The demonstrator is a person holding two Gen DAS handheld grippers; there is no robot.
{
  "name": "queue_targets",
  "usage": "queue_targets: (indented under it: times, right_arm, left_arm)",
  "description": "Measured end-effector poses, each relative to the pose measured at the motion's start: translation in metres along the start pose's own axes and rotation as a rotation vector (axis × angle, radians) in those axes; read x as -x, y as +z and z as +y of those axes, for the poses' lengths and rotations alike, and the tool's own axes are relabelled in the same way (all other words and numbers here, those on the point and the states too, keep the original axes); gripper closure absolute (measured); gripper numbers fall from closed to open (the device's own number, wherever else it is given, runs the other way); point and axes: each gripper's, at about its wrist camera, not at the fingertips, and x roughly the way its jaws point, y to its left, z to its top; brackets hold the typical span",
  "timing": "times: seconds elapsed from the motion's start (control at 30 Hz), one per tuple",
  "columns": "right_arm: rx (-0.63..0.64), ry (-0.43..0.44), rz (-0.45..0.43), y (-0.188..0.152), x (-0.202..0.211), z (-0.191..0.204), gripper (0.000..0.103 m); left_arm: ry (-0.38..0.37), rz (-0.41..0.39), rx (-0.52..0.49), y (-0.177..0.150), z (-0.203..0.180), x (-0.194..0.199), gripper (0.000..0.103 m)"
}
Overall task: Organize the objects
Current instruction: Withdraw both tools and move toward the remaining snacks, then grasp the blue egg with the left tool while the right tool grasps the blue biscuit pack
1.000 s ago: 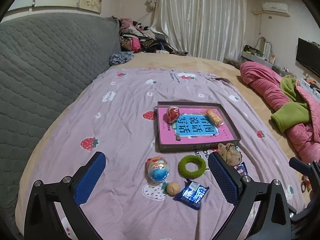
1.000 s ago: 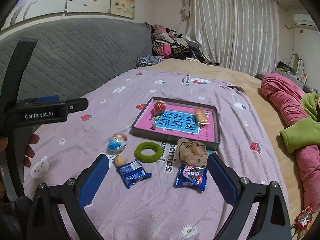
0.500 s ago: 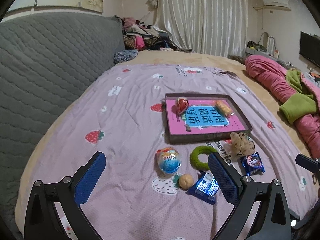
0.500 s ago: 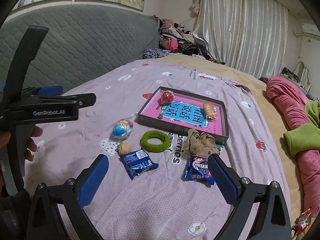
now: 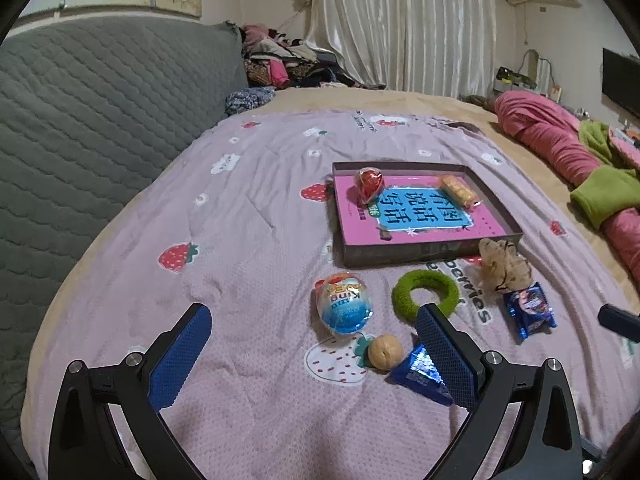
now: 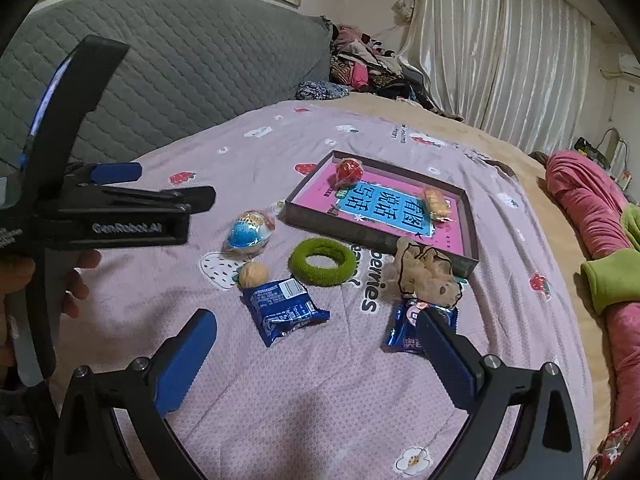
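A shallow box (image 5: 424,253) (image 6: 372,236) with a pink and blue lining lies on the purple bedspread and holds a red wrapped sweet (image 5: 369,182) and a small bun packet (image 5: 458,190). In front of it lie a blue surprise egg (image 5: 345,305) (image 6: 249,233), a green ring (image 5: 425,293) (image 6: 322,261), a walnut (image 5: 385,351) (image 6: 253,274), two blue snack packets (image 6: 282,307) (image 5: 529,313) and a beige plush toy (image 6: 426,277). My left gripper (image 5: 314,338) is open and empty, just short of the egg. My right gripper (image 6: 316,342) is open and empty above the near packet.
A grey quilted headboard (image 5: 80,128) runs along the left. A pink and green duvet (image 5: 580,168) is heaped at the right. Clothes (image 5: 280,64) are piled at the far end by the curtains. The left gripper's body (image 6: 100,216) fills the left of the right wrist view.
Both grippers have moved forward and down toward the loose objects; the objects look larger and nearer. Nothing was picked up and both jaws stayed open.
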Motion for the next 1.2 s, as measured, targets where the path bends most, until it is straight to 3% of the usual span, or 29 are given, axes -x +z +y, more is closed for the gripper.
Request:
queue_targets:
  times: [0.1,0.7,1.0,1.2]
  right_arm:
    - [0.002,0.004,0.002,-0.001,-0.006,0.0,0.002]
    - [0.021,0.025,0.06,-0.01,-0.05,0.0,0.002]
    - [0.04,0.036,0.085,-0.009,-0.069,0.003,0.002]
    - [0.053,0.041,0.099,-0.008,-0.082,0.005,0.002]
  left_arm:
    - [0.021,-0.008,-0.022,-0.005,-0.005,-0.008,0.001]
    - [-0.025,0.048,0.017,-0.02,-0.008,-0.055,0.001]
    - [-0.018,0.052,-0.037,-0.009,-0.017,-0.071,0.001]
    - [-0.054,0.067,-0.021,-0.008,-0.017,-0.085,0.001]
